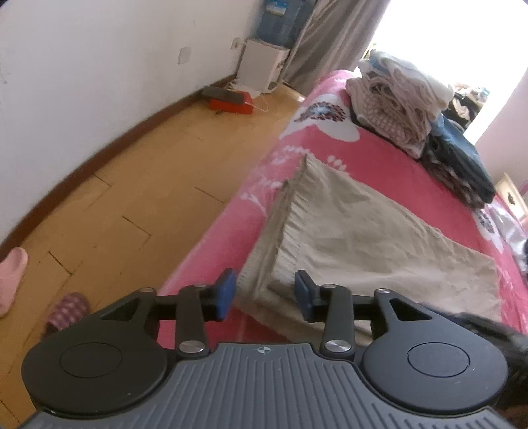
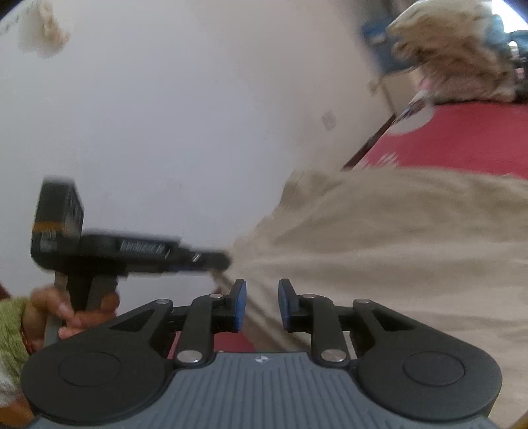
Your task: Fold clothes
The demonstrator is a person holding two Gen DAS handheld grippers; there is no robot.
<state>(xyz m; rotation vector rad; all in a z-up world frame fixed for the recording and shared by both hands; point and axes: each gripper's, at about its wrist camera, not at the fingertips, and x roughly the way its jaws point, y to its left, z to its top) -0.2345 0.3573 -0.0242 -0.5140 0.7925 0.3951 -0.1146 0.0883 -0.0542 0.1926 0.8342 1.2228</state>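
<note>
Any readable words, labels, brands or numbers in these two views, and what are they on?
None can be read.
Left gripper body: pale lettering and a label patch, too blurred.
Water bottle: blue-and-white label, too small.
Each gripper's grey housing: a round crosshair mark only, no text.

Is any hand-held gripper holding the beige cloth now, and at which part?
Neither holds it. The left hand-held gripper stands open over the beige cloth's near edge; the right hand-held gripper is open too, pads apart.
</note>
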